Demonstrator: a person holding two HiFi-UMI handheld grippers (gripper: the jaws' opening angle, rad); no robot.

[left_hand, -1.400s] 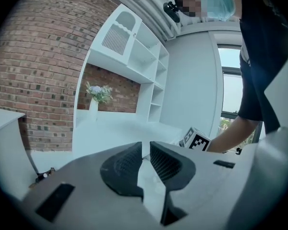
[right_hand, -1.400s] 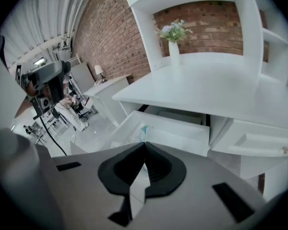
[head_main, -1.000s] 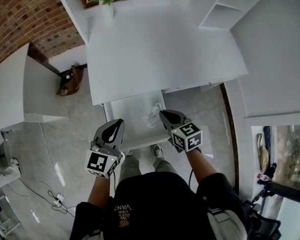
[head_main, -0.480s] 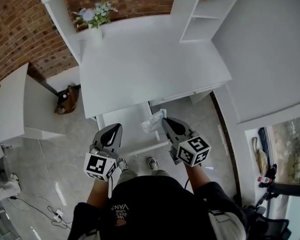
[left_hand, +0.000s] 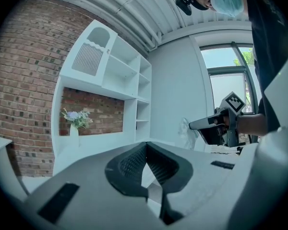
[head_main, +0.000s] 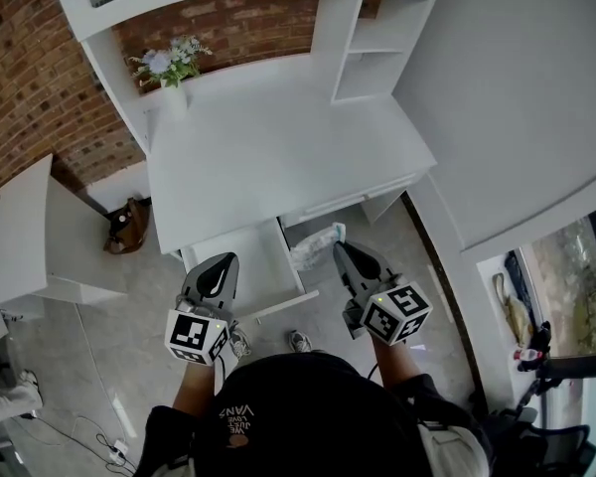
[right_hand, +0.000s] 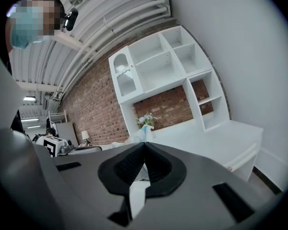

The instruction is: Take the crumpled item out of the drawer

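Wad (head_main: 316, 246) of crinkly translucent plastic hangs from right claw (head_main: 341, 250).

Desk top (head_main: 278, 157) broad and bare mid-span. Flower vase (head_main: 173, 95) at its back left corner; hutch shelves (head_main: 373, 34) box in the back right. Open drawer (head_main: 253, 261) juts from under the desk front. Tiled floor (head_main: 425, 266) right of the drawer is free up to the white wall (head_main: 517, 117).

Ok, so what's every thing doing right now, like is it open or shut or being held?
drawer: pulled open
crumpled item: out of the drawer, held in the air
right gripper: shut on the crumpled item
left gripper: shut, nothing between its jaws
flower vase: standing upright on the desk
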